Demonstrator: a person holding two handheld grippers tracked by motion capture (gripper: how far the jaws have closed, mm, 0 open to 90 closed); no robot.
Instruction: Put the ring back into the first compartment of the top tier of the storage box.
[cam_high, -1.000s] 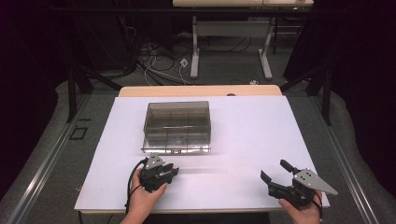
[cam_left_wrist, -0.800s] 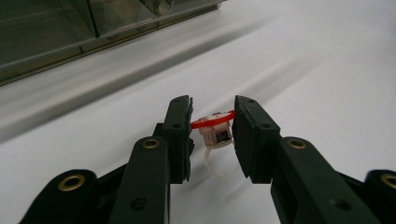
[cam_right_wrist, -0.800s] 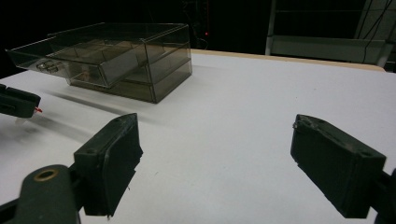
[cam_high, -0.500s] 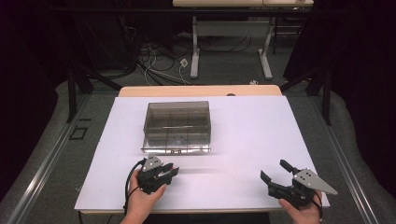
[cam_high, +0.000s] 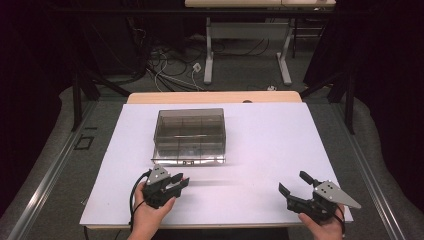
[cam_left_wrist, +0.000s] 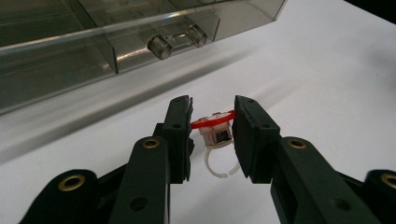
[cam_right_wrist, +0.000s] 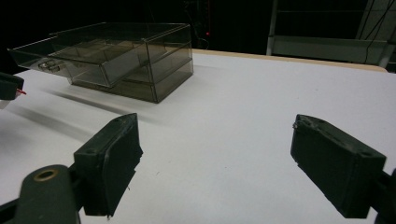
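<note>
**Left gripper pinching a small red-topped ring; right gripper standing wide apart**

At the bottom of the high view, left of centre, the left gripper is hovering over the white table, pointing toward the right of the frame. In the left gripper view its jaws are clamping a small ring by the flat red disc on top; the pale open band is hanging below the pads, in the middle of that frame. Tiny white marks are showing on the red rim, too small to read.

At the lower right of the high view, the right gripper is resting low with its jaws spread wide and nothing between them; the right gripper view is showing bare white table between the two black pads.

Farther up, in the centre of the high view, a smoky clear drawer box is sitting on the table, with one drawer pulled partly out toward the left gripper. No label is legible on it.

Compared with a second ago, the left gripper is sitting slightly lower and nearer the bottom edge, and its grip is unchanged; the right gripper and the box are staying where they were.
</note>
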